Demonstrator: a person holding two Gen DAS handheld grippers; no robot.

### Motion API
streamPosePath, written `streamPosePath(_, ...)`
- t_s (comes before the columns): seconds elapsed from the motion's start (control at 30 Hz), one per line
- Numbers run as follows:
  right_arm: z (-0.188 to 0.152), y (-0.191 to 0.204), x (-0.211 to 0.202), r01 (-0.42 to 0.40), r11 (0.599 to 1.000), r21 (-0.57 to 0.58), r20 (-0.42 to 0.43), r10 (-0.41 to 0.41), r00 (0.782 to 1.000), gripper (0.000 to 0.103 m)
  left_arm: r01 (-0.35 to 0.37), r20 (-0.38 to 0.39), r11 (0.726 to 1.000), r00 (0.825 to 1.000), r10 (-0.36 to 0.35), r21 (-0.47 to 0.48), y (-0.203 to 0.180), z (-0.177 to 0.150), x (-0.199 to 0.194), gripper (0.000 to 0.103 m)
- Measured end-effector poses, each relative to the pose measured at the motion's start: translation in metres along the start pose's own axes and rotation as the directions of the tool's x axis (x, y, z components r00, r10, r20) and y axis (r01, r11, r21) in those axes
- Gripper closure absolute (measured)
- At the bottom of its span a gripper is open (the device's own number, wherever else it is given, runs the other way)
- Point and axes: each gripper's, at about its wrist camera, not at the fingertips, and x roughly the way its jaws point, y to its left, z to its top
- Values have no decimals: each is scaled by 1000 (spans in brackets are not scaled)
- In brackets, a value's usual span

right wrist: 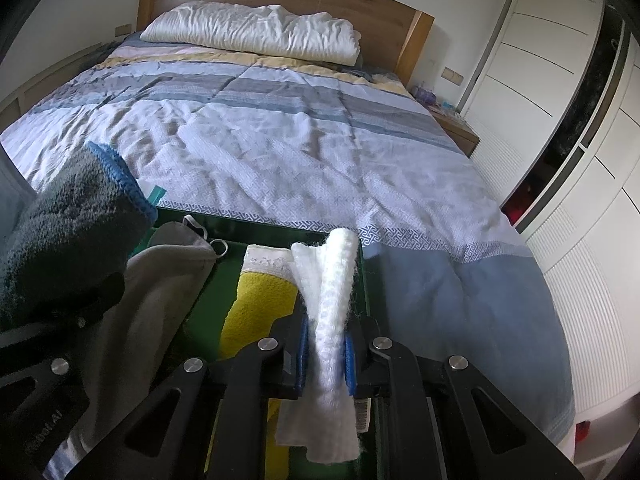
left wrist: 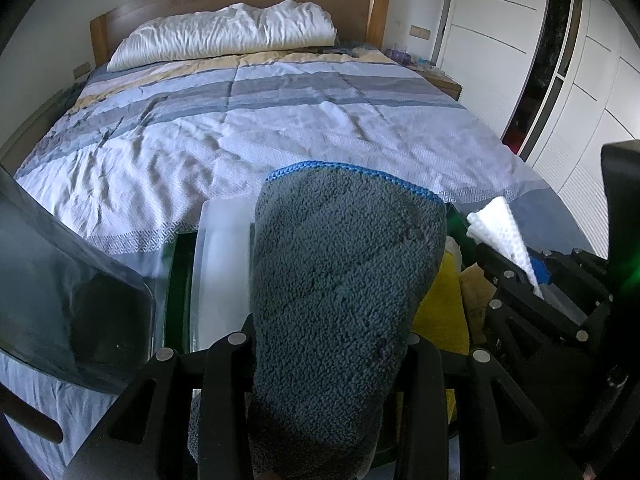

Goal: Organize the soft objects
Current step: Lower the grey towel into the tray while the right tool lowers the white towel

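A fluffy dark grey towel [left wrist: 344, 280] with a blue stitched edge stands up between the fingers of my left gripper [left wrist: 328, 344], which is shut on it. It also shows at the left of the right wrist view as the grey towel [right wrist: 72, 232]. My right gripper [right wrist: 326, 356] is shut on a white knitted cloth [right wrist: 336, 300], its blue pads [right wrist: 349, 356] pressing both sides. Both grippers hover over a green bin [right wrist: 256, 228] at the foot of the bed. Inside the bin lie a yellow towel [right wrist: 260, 300] and a light grey cloth [right wrist: 160, 300].
The bed [left wrist: 280, 120] with a blue and white striped cover stretches ahead, with a rolled white duvet [left wrist: 224, 32] by the wooden headboard. A white wardrobe [right wrist: 560, 160] lines the right side, and a nightstand [right wrist: 456, 128] stands beside it. A dark translucent panel [left wrist: 60, 280] sits at the left.
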Motion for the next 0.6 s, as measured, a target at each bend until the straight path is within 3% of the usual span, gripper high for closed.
streamPosePath(0.6,0,-1,11,-1,1000,0,-14,1,1000,88,4,-10,1000,1000,-4,0,1,1,3,71)
